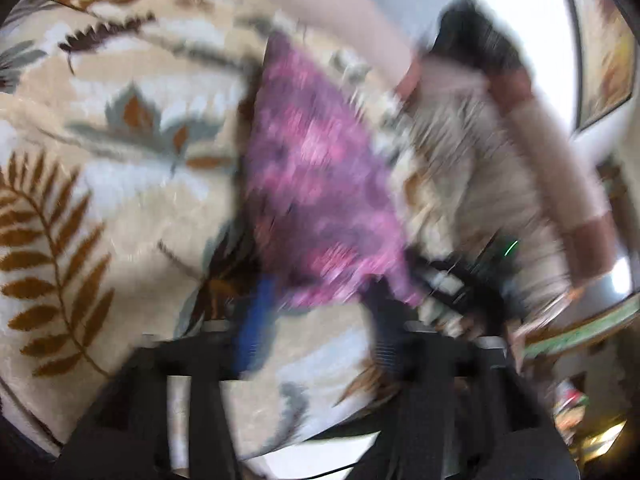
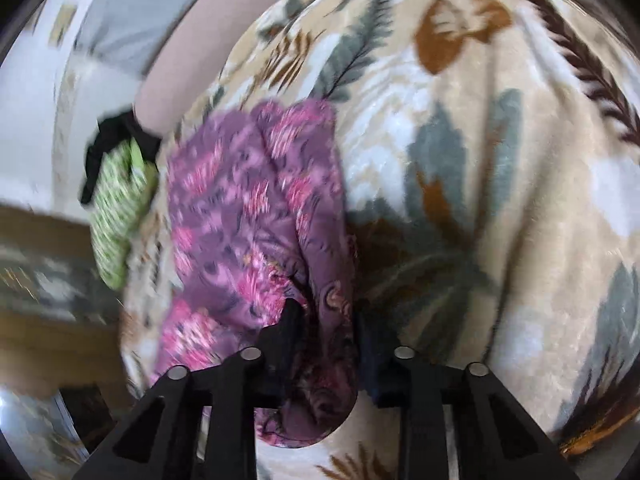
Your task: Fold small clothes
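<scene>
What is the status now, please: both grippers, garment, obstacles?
Left gripper open, empty. Right gripper shut on purple-pink patterned fabric garment, lying on leaf-print plush blanket. Green patterned cloth beside it, not obstructing.

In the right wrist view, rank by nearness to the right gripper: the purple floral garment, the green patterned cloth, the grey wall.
1. Purple floral garment: bunched between the right gripper fingers, on the leaf-print blanket.
2. Green patterned cloth: left of the garment, at the blanket's edge.
3. Grey wall: top left, beyond the blanket.
</scene>
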Motion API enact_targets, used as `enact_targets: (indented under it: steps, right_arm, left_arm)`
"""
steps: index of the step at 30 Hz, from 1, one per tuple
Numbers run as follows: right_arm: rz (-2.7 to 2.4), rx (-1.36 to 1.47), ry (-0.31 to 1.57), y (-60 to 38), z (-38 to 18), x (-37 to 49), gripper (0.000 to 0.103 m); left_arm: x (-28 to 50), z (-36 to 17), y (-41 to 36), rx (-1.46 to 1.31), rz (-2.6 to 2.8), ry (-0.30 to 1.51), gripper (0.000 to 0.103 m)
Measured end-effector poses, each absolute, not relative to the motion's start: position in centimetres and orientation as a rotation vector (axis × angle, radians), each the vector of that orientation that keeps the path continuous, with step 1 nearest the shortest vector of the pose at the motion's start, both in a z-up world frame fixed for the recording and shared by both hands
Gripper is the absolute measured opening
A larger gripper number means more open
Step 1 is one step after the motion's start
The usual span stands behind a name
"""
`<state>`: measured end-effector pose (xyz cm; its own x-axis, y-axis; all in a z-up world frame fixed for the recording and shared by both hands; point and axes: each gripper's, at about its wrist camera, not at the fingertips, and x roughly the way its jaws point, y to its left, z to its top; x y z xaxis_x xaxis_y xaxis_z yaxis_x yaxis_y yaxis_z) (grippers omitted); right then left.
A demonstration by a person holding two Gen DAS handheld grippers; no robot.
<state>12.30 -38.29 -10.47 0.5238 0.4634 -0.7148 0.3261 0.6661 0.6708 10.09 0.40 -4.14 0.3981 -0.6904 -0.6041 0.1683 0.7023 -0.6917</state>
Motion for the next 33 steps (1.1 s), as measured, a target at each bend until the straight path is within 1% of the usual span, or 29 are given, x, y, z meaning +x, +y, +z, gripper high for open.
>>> enact_targets:
  steps: [1,2,3,6,8,10,11,13,14,16,17,18,19,20,22,23,25,28,30,31,33]
  right_arm:
    - [0.092,0.887,1.028,-38.5,-10.1,12.1,0.047]
    - [0.093,0.885,1.005,-38.6,-9.8,11.9,0.065]
    - [0.098,0.875,0.983,-38.6,-9.3,11.8,0.076]
    - [0.148,0.838,0.986,-37.2,-8.8,12.2,0.077]
    - [0.153,0.808,1.01,-36.5,-9.0,12.6,0.077]
    - [0.16,0.768,1.035,-35.7,-9.2,12.9,0.077]
    - [0.16,0.758,1.045,-35.5,-9.3,13.0,0.077]
    - [0.139,0.733,1.094,-35.3,-10.1,13.1,0.077]
    - [0.142,0.743,1.114,-35.3,-10.6,13.2,0.077]
    - [0.121,0.756,1.151,-35.4,-11.5,13.5,0.066]
    - [0.115,0.76,1.151,-35.6,-11.6,13.4,0.055]
    - [0.115,0.773,1.153,-35.9,-11.7,13.5,0.045]
    - [0.123,0.792,1.161,-36.0,-12.0,13.5,0.039]
    - [0.124,0.794,1.167,-36.0,-12.2,13.6,0.03]
    - [0.125,0.761,1.166,-35.7,-11.9,13.6,0.024]
    - [0.131,0.743,1.161,-35.5,-11.5,13.6,0.017]
    - [0.156,0.764,1.148,-35.4,-10.7,13.2,0.014]
    - [0.232,0.75,1.143,-34.3,-9.5,11.1,0.013]
    - [0.247,0.728,1.197,-33.3,-10.2,10.1,0.013]
    - [0.234,0.702,1.238,-32.5,-10.9,9.9,0.013]
    - [0.194,0.647,1.269,-31.6,-11.5,10.1,0.013]
  left_arm:
    - [10.1,-3.5,1.5,-0.65,-0.571,0.968,0.08]
    - [10.5,-3.3,2.0,-0.683,-0.543,0.938,0.081]
    - [11.0,-3.4,2.1,-0.69,-0.503,0.934,0.082]
    - [14.8,-5.2,-0.5,-0.579,-0.44,1.046,0.082]
    - [16.4,-8.2,-2.4,-0.604,-0.518,1.163,0.081]
    - [16.2,-10.8,-3.2,-0.657,-0.558,1.232,0.082]
    - [16.0,-11.7,-3.2,-0.68,-0.57,1.248,0.082]
    - [15.3,-11.9,-2.2,-0.734,-0.6,1.191,0.082]
    - [15.2,-11.8,-2.0,-0.746,-0.602,1.2,0.082]
    - [15.2,-11.7,-2.0,-0.738,-0.617,1.214,0.081]
    - [15.0,-11.7,-2.2,-0.713,-0.614,1.212,0.077]
    - [14.9,-11.7,-2.3,-0.703,-0.619,1.219,0.056]
    - [14.9,-12.0,-2.6,-0.719,-0.622,1.238,0.051]
    - [14.8,-11.9,-2.5,-0.726,-0.611,1.238,0.047]
    - [14.7,-11.2,-2.5,-0.694,-0.61,1.236,0.036]
    - [14.7,-10.9,-2.4,-0.702,-0.606,1.244,0.035]
    - [14.2,-9.5,-1.8,-0.761,-0.611,1.244,0.033]
    - [11.6,-7.4,0.5,-0.76,-0.62,1.246,0.033]
    - [10.6,-8.2,1.0,-0.714,-0.595,1.274,0.033]
    - [10.3,-9.7,1.2,-0.697,-0.561,1.312,0.033]
    - [10.5,-11.5,1.6,-0.74,-0.537,1.347,0.033]
